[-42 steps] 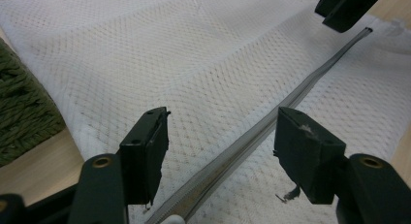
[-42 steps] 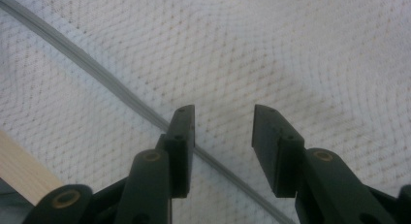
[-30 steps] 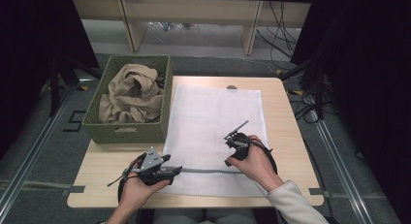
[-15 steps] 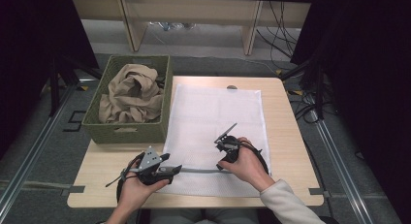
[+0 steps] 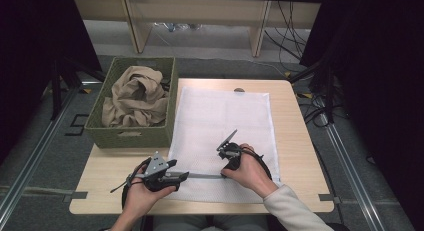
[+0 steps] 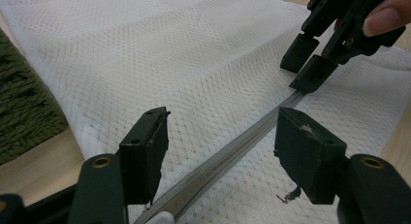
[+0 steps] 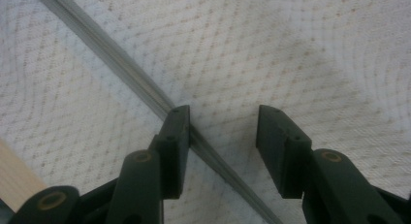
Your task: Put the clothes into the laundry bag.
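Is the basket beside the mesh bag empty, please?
No, the basket holds a crumpled beige cloth that rises above its rim.

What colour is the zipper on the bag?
Grey, on the white mesh bag; the zipper shows best in the left gripper view.

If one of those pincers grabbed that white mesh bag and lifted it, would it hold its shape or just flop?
The white mesh bag would probably flop: it lies flat and thin on the table, and its weave looks soft. It seems light, being mostly open netting. The grey zipper along its near edge looks like the firmest part, so it may sag less there.
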`<state>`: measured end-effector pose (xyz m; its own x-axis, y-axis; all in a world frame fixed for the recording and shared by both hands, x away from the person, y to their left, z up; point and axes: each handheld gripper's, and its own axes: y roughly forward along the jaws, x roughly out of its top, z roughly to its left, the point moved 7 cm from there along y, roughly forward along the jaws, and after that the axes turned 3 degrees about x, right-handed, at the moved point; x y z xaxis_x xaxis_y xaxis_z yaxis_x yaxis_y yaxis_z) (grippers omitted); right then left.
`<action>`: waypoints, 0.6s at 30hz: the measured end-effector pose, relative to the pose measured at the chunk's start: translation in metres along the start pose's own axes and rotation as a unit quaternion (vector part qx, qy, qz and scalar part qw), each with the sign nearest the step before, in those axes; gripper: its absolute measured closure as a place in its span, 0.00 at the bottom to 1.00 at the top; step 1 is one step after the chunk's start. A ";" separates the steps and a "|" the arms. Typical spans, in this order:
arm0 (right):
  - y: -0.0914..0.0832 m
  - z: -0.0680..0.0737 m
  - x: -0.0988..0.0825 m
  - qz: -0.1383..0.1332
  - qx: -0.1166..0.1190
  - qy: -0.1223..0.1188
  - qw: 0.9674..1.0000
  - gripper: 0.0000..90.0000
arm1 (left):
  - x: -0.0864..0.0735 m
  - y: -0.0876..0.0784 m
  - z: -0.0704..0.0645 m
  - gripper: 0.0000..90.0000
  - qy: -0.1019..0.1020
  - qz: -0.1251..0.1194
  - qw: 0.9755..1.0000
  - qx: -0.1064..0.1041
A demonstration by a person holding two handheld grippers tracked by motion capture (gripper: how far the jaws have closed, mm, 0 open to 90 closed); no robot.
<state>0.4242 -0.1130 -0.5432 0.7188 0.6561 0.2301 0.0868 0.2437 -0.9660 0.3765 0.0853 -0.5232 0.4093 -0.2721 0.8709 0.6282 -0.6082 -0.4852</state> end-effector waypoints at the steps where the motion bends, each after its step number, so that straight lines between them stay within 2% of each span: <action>1: 0.000 0.001 0.000 0.000 0.003 -0.001 1.000 0.63 | -0.001 0.000 0.001 0.41 0.005 0.004 1.000 0.003; 5: 0.001 0.002 0.000 0.002 0.002 -0.003 1.000 0.64 | -0.001 0.003 0.000 0.41 -0.006 -0.001 1.000 -0.003; 6: 0.001 0.001 -0.001 0.003 0.001 0.001 1.000 0.65 | -0.002 0.002 0.001 0.41 -0.001 0.004 1.000 -0.001; 8: 0.001 0.000 0.000 0.002 -0.004 -0.007 1.000 0.68 | -0.002 0.002 0.002 0.41 0.006 0.009 1.000 0.001; 9: 0.001 0.000 0.001 -0.001 -0.003 -0.008 1.000 0.69 | -0.001 0.003 -0.001 0.41 -0.007 -0.001 1.000 -0.005; 10: 0.001 -0.001 0.001 0.000 -0.005 -0.014 1.000 0.71 | -0.001 0.002 0.000 0.41 -0.002 0.003 1.000 -0.003; 13: 0.001 -0.001 0.000 0.006 -0.009 -0.005 1.000 0.72 | -0.001 0.001 0.001 0.41 0.000 0.002 1.000 0.000; 14: 0.001 -0.002 0.001 0.005 -0.010 -0.016 1.000 0.72 | -0.001 0.001 0.001 0.41 0.000 0.003 1.000 0.000; 16: 0.001 0.001 0.001 0.007 -0.009 -0.015 1.000 0.70 | -0.001 0.001 0.002 0.41 0.002 0.005 1.000 0.001; 18: 0.002 0.001 0.002 0.003 -0.004 -0.028 1.000 0.67 | -0.001 0.001 0.001 0.41 -0.001 0.002 1.000 -0.001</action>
<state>0.4248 -0.1107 -0.5443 0.6800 0.6961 0.2306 0.0888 0.2340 -0.9682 0.3775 0.0858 -0.5248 0.4132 -0.2740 0.8685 0.6253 -0.6080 -0.4893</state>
